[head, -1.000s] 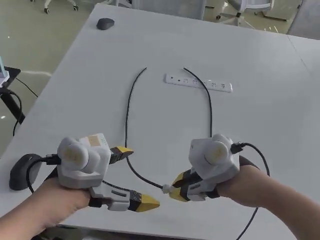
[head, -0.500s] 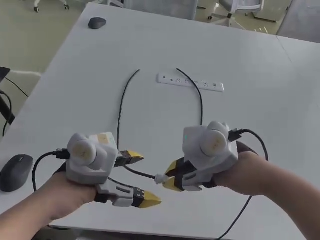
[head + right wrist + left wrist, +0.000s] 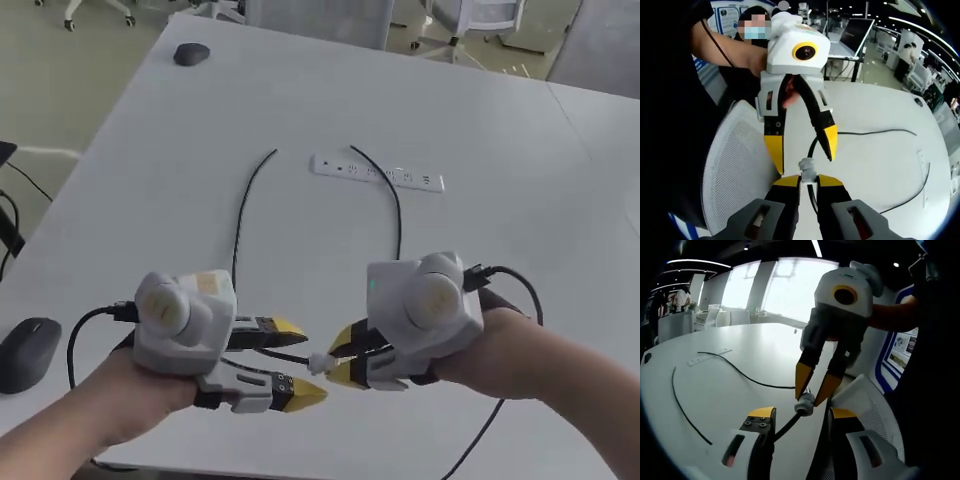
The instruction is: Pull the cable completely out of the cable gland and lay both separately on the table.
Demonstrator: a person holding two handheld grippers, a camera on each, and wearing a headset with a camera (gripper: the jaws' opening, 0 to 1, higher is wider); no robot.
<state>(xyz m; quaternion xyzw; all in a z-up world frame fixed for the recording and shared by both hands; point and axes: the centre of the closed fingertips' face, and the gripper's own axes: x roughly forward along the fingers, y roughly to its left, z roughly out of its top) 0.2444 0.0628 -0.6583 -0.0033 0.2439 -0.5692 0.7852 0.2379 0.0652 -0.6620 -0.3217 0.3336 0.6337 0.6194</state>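
While the right gripper point(image 3: 333, 361) is clamping closed fingers on the white cable gland point(image 3: 320, 363) over the near edge of the worktop point(image 3: 500, 130), the left gripper point(image 3: 304, 362) is straddling the black cable point(image 3: 237, 230) with open fingers, the cable partly hiding behind the right gripper.

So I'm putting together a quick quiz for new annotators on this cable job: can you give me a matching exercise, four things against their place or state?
Things:
1. cable gland
2. left gripper
3. power strip
4. far mouse

Places or states:
A. dark, near the far left edge of the table
B. jaws open, one on either side of the black cable
C. white, lying flat on the far half of the table
D. pinched in the shut right gripper

Pairs: 1-D, 2-B, 3-C, 4-A
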